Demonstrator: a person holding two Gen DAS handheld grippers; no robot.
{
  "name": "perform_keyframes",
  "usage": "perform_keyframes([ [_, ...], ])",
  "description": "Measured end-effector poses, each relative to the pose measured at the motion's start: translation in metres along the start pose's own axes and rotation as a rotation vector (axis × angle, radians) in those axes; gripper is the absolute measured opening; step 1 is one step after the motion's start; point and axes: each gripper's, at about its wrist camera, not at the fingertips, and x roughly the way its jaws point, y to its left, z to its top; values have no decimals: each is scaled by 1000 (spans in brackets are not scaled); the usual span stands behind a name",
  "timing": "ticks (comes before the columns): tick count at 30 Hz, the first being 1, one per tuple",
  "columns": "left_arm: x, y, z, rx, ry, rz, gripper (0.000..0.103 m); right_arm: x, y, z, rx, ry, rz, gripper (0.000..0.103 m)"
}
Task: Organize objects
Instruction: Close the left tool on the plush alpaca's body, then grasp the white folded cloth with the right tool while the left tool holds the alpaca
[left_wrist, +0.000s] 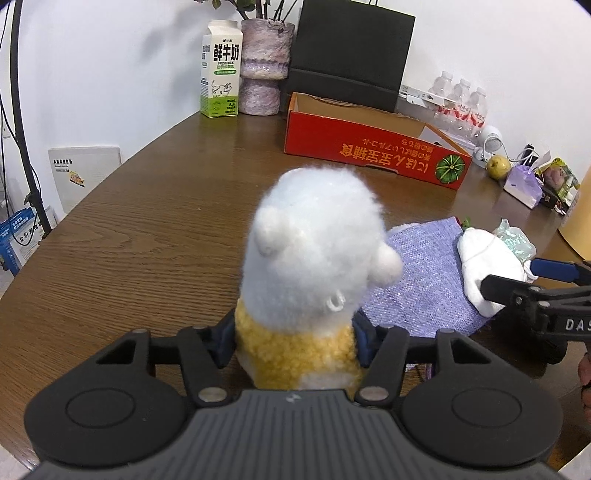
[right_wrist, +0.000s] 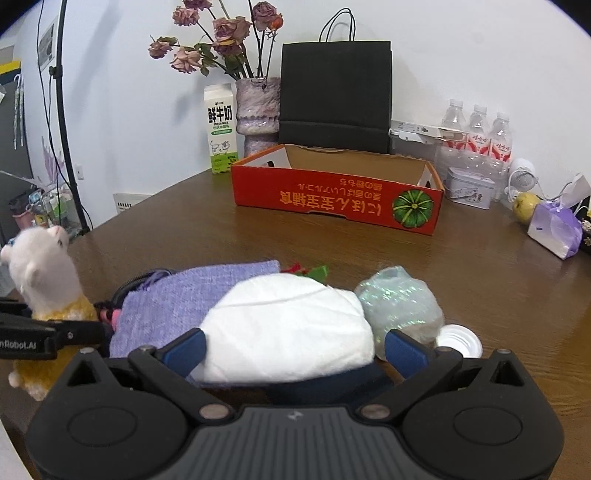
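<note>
My left gripper (left_wrist: 295, 343) is shut on a white plush toy (left_wrist: 314, 251) with a yellow body, gripped around the yellow part; the toy also shows at the left of the right wrist view (right_wrist: 44, 273). My right gripper (right_wrist: 293, 349) stands wide around a white bundle (right_wrist: 291, 328), its blue pads at both sides of it. The bundle lies on a purple cloth (right_wrist: 166, 310) and shows in the left wrist view (left_wrist: 487, 266) too. An open red cardboard box (right_wrist: 332, 199) stands farther back on the brown table (right_wrist: 480, 280).
A shiny plastic bag (right_wrist: 399, 299) and a white lid (right_wrist: 460, 339) lie right of the bundle. At the back stand a milk carton (right_wrist: 220, 129), a flower vase (right_wrist: 258, 114), a black paper bag (right_wrist: 336, 96), water bottles (right_wrist: 480, 136), a tin (right_wrist: 469, 188), a pear (right_wrist: 524, 206) and a purple packet (right_wrist: 554, 229).
</note>
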Motion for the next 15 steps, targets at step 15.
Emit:
perform_keyframes([
  [15,-2,16,3,-18,-6,2,60,27,-1,8,54,35,26,103],
])
